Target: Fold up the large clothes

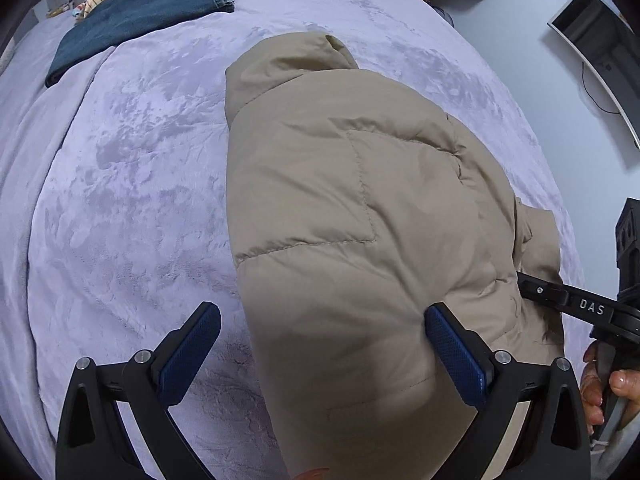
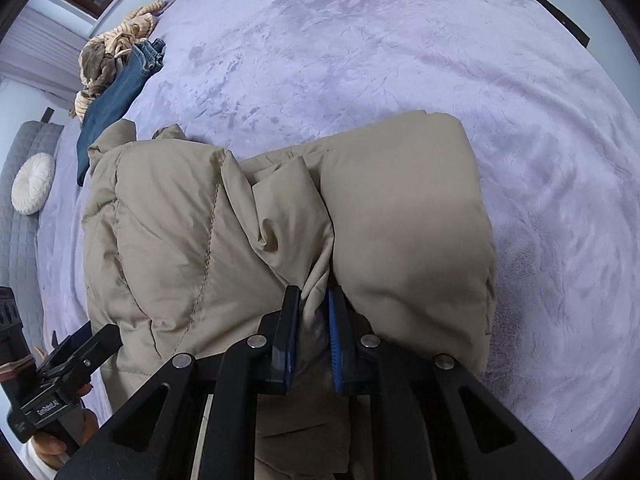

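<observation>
Left gripper (image 1: 322, 354) spread wide, pads bare; right pad touching beige puffer jacket (image 1: 360, 208) edge at lower centre of left wrist view, left pad over lilac blanket (image 1: 132, 184). Right gripper (image 2: 314, 336) nearly closed, pinching thin fold of jacket fabric at lower centre of right wrist view. Jacket lies folded, bulky, mid-frame on blanket. Folded jeans (image 1: 132, 20) and striped garment (image 2: 116, 44) upper left, well apart from jacket. Hand (image 1: 604, 388) at lower right edge.

The beige jacket (image 1: 360, 208) runs off the lower frame edge.
</observation>
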